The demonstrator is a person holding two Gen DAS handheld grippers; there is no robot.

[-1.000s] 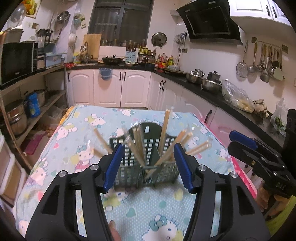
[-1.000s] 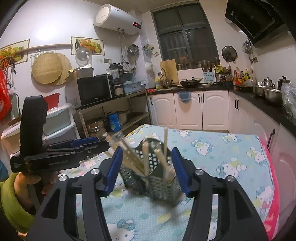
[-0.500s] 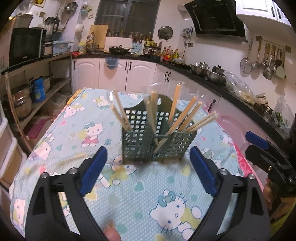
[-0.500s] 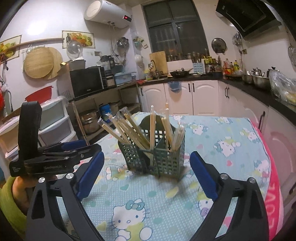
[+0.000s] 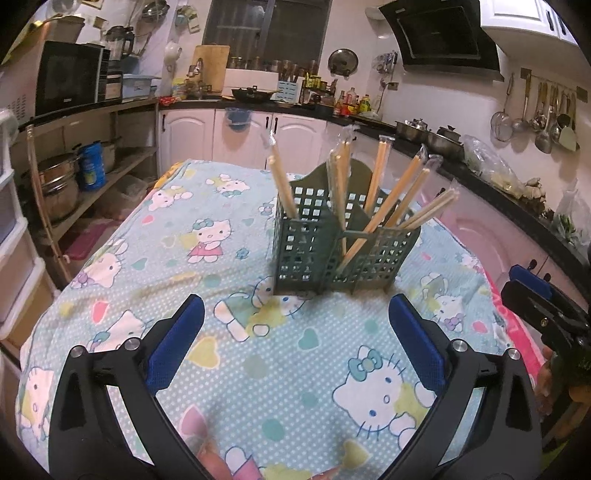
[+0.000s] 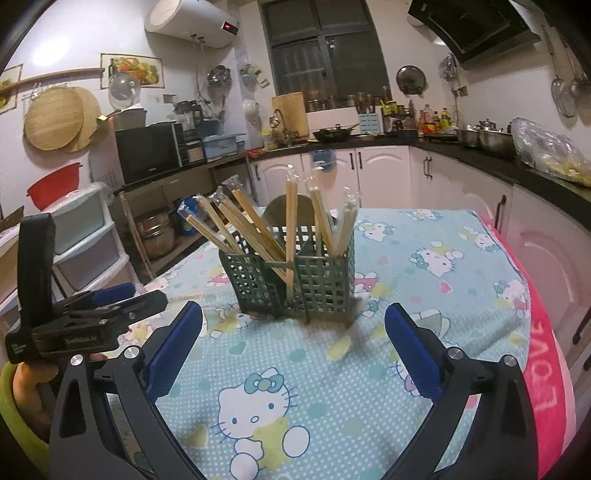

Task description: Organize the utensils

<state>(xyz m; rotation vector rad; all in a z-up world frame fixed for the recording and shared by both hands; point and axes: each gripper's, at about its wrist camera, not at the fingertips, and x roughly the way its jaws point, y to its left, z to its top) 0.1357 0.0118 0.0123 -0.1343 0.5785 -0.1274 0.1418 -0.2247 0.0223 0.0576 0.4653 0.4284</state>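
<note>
Right wrist: square-meshed green plastic caddy (image 6: 295, 280)

A dark window (image 5: 264, 31) sits above white cabinets (image 5: 240, 138) and a black counter (image 6: 491, 160). A range hood (image 5: 443, 35) hangs on the right wall beside hanging ladles (image 5: 535, 114). A microwave (image 6: 147, 153) stands on wooden shelves (image 5: 92, 162); a water heater (image 6: 192, 22) is mounted high. The tabletop (image 6: 424, 266) wears a cartoon-cat cloth.

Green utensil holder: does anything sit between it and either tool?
Nothing visible does. Only bare patterned tablecloth lies between the open left tool and the green utensil holder, likewise ahead of the open right tool.
</note>
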